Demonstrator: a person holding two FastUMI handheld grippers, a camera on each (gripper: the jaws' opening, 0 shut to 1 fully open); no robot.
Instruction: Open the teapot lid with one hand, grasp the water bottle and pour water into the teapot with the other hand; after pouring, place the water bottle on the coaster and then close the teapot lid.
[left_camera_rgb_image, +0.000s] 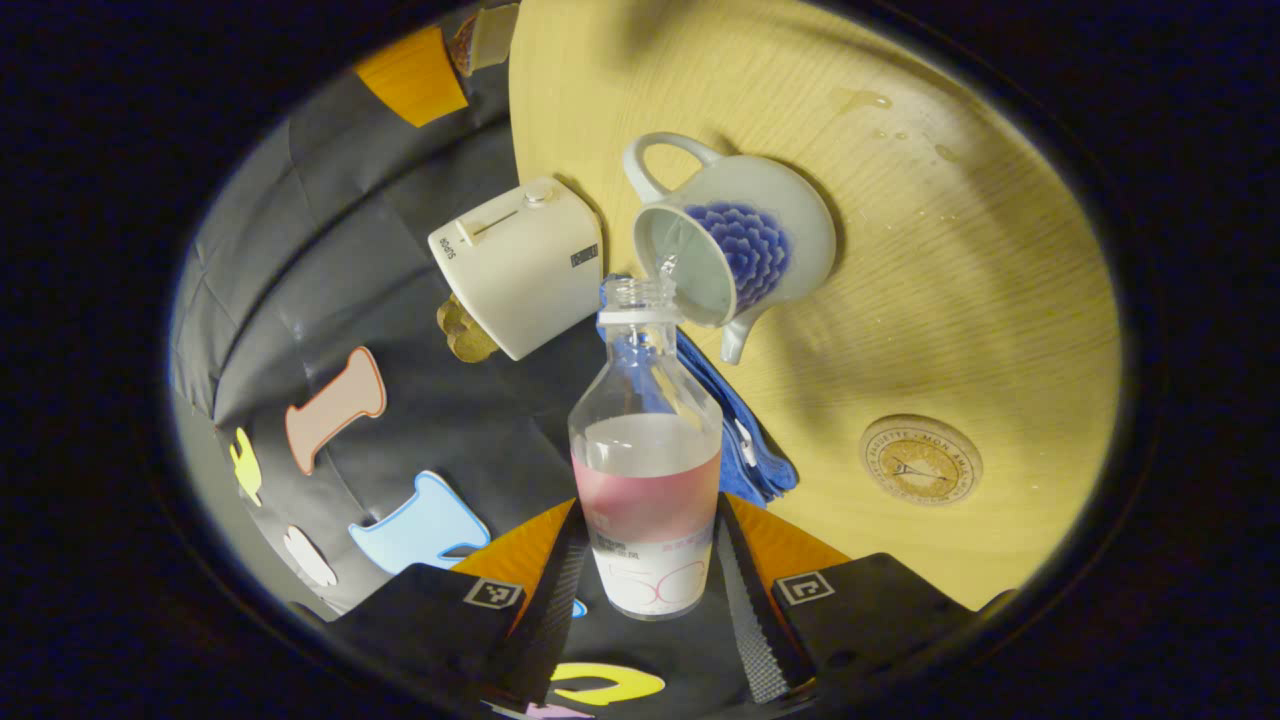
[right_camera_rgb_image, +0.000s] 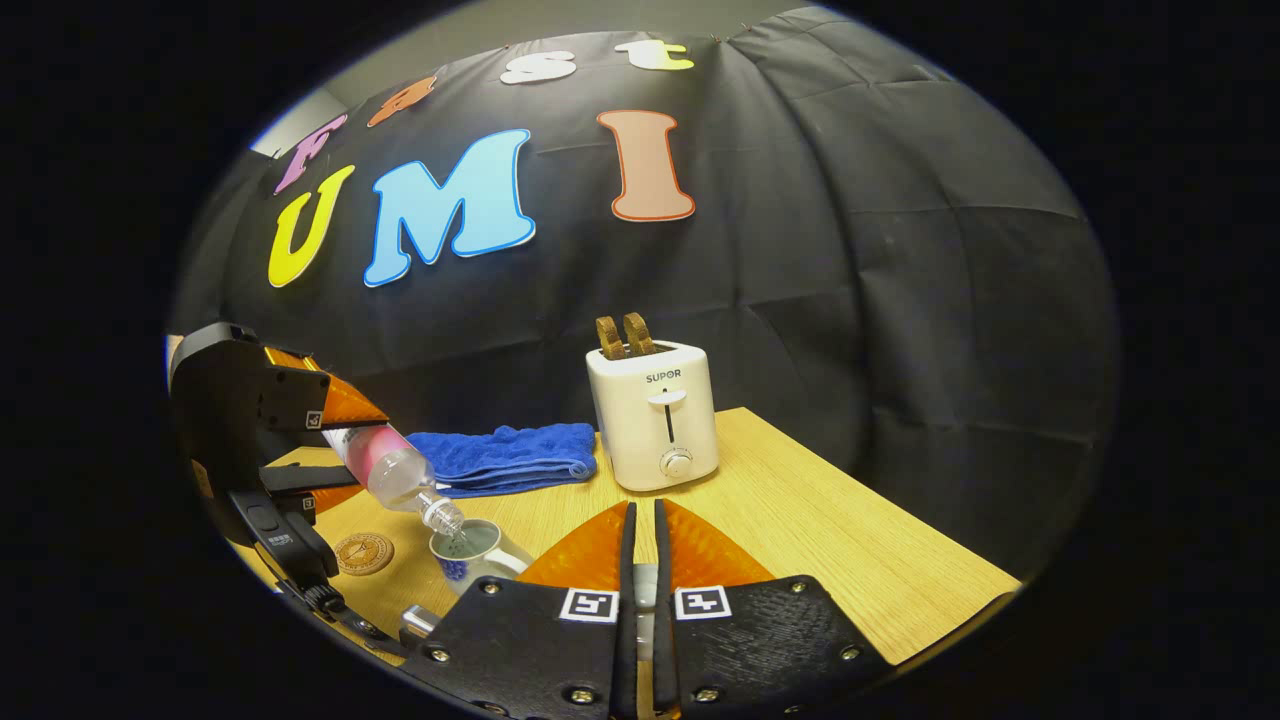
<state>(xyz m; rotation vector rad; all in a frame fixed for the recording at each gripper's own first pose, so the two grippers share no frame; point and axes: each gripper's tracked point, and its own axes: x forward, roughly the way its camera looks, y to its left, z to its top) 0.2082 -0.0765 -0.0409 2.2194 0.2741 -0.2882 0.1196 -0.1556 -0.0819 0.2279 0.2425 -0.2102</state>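
My left gripper is shut on a clear water bottle with a pink and white label, about half full. The bottle is tipped over, its open mouth at the rim of the white teapot with the blue flower, and water runs into the open pot. In the right gripper view the left gripper holds the tilted bottle above the teapot. My right gripper is raised to the right of the pot, its fingers almost together on a pale sliver that looks like the teapot lid. A round cork coaster lies on the table.
A white toaster with two slices in it stands at the back of the wooden table. A folded blue cloth lies to its left, behind the teapot. Water drops mark the table beyond the pot.
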